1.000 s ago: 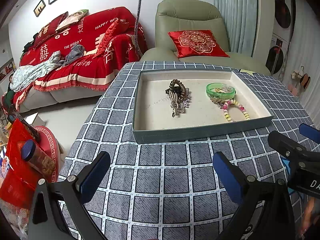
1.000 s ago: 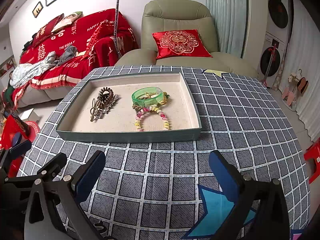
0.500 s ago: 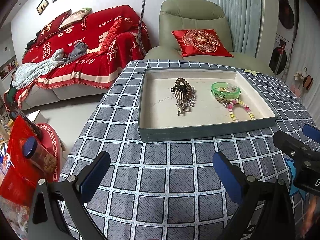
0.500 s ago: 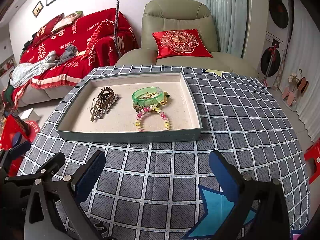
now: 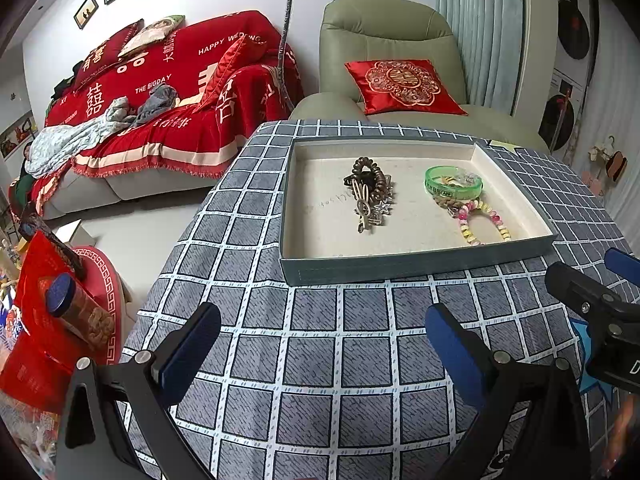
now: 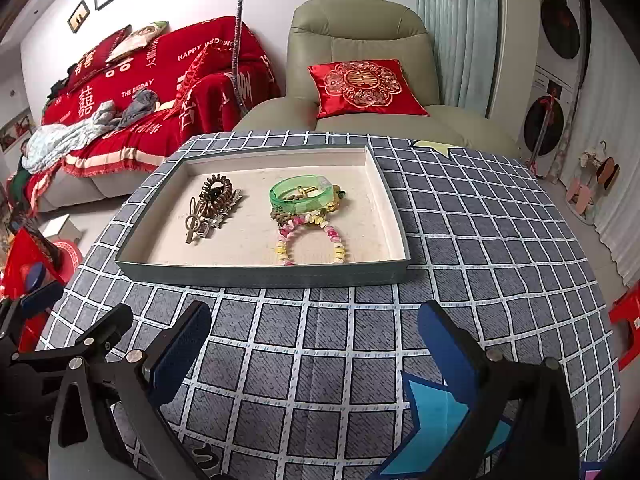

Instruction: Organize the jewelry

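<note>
One grey tray [image 6: 256, 276] with a cream lining sits on the checked tablecloth [image 6: 480, 240], holding two clusters: on its left one brown spiral hair tie [image 6: 218, 192] lies tangled with a few metal hair clips [image 6: 200, 226] whose number I cannot tell, and on its right one green bangle [image 6: 302, 196] rests just beyond one pastel beaded bracelet [image 6: 310, 242]. The left gripper [image 5: 320, 344] and right gripper [image 6: 314, 340] hover over bare cloth near the tray's front wall, each spread wide and holding nothing.
</note>
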### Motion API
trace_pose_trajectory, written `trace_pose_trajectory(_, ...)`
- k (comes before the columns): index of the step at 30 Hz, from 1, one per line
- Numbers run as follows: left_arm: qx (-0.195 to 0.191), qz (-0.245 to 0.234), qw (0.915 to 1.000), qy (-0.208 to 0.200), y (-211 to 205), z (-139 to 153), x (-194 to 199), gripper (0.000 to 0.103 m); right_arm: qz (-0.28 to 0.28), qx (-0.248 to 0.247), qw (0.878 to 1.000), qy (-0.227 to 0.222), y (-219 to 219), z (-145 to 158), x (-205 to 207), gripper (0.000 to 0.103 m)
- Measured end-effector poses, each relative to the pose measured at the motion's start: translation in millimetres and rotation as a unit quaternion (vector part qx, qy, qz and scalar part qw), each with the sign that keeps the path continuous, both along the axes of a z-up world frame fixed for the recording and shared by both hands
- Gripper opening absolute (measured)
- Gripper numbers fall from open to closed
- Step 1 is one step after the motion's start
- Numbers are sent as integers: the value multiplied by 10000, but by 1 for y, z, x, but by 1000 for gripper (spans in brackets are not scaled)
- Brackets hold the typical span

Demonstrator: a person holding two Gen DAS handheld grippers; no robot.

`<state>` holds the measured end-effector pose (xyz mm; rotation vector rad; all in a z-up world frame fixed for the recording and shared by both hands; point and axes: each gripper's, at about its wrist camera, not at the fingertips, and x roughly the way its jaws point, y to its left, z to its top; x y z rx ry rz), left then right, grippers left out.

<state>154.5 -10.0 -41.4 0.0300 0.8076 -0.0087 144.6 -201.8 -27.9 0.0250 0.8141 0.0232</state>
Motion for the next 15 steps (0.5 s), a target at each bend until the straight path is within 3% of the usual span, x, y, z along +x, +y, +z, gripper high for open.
trace_pose_trajectory(15, -5, 1, 10000, 16, 1, 1, 0, 103, 35, 24, 10000, 3, 2, 4, 1, 103)
